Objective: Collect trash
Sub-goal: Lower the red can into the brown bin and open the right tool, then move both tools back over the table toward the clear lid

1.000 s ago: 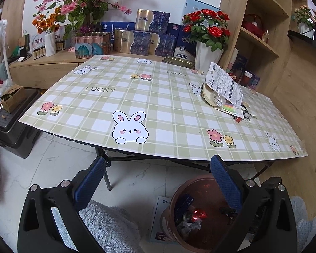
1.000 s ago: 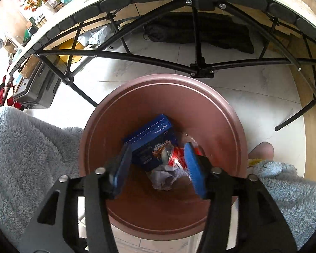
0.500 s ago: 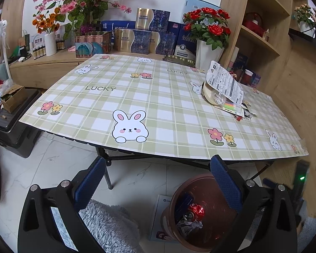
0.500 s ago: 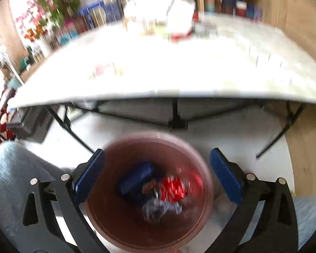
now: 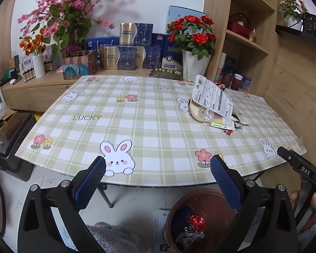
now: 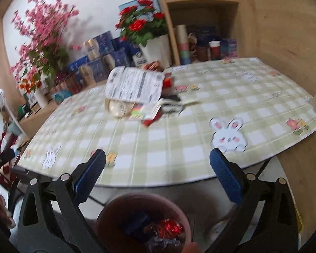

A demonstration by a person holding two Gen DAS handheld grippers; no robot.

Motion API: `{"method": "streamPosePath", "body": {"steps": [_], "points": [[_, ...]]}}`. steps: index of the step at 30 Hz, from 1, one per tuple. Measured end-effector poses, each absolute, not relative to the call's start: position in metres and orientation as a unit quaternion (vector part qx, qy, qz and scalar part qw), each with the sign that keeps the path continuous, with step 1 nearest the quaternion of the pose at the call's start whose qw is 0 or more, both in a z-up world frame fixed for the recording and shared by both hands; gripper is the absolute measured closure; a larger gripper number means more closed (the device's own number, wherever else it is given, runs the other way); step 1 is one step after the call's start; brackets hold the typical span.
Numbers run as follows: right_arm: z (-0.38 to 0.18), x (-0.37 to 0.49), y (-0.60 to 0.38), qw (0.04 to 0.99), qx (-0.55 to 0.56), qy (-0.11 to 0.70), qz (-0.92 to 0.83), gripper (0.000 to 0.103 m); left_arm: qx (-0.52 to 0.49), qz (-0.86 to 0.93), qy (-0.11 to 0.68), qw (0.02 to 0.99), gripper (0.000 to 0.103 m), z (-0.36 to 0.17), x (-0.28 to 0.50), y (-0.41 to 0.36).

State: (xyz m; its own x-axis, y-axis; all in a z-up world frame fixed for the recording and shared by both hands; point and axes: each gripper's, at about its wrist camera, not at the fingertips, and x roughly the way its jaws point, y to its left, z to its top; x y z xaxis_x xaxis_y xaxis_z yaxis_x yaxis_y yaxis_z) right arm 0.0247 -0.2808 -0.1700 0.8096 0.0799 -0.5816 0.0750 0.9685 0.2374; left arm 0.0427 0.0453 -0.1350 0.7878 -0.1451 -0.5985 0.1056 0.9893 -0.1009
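A brown trash bin (image 5: 202, 198) stands on the floor under the table's near edge, holding a blue box, a red wrapper and crumpled scraps; it also shows in the right wrist view (image 6: 124, 204). A pile of trash (image 5: 212, 105) lies on the checked tablecloth (image 5: 137, 126) at the right: a printed white package, a clear bag, coloured card and small wrappers. The pile also shows in the right wrist view (image 6: 137, 90). My left gripper (image 5: 158, 179) is open and empty near the table's front edge. My right gripper (image 6: 158, 168) is open and empty above the bin.
A white vase of red roses (image 5: 193, 65), blue gift boxes (image 5: 126, 57) and pink blossoms (image 5: 69, 16) stand behind the table. Wooden shelves (image 5: 248, 42) rise at the right. A black case (image 5: 8, 147) sits on the floor at the left.
My right gripper has opened wide and lifted out of the bin, tilting up to face the table. My left gripper has shifted slightly; the right gripper's body now shows at its right edge.
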Motion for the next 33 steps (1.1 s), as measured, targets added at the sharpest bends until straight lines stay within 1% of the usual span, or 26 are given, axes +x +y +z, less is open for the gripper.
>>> {"method": "streamPosePath", "body": {"steps": [3, 6, 12, 18, 27, 30, 33], "points": [[-0.161, 0.028, -0.29, 0.948, 0.126, 0.291, -0.016, 0.006, -0.031, -0.078, 0.316, 0.945, 0.006, -0.128, 0.051, 0.04], [-0.158, 0.034, -0.294, 0.949, 0.124, 0.29, -0.022, 0.006, -0.042, -0.087, 0.321, 0.942, 0.006, -0.126, 0.061, 0.038], [-0.163, 0.052, -0.294, 0.941, 0.121, 0.314, -0.006, 0.006, -0.048, -0.094, 0.331, 0.938, 0.006, -0.128, 0.084, 0.034], [-0.168, 0.075, -0.296, 0.936, 0.119, 0.331, -0.005, 0.006, -0.068, -0.114, 0.357, 0.924, 0.006, -0.139, 0.117, 0.029], [-0.173, 0.121, -0.314, 0.936, 0.112, 0.331, -0.038, 0.006, -0.081, -0.158, 0.377, 0.909, 0.006, -0.157, 0.206, 0.002], [-0.175, 0.132, -0.32, 0.935, 0.123, 0.332, -0.027, 0.006, -0.088, -0.181, 0.393, 0.897, 0.018, -0.163, 0.25, -0.012], [-0.179, 0.144, -0.324, 0.934, 0.127, 0.333, -0.023, 0.006, -0.085, -0.214, 0.392, 0.891, 0.023, -0.163, 0.282, -0.031]]}}
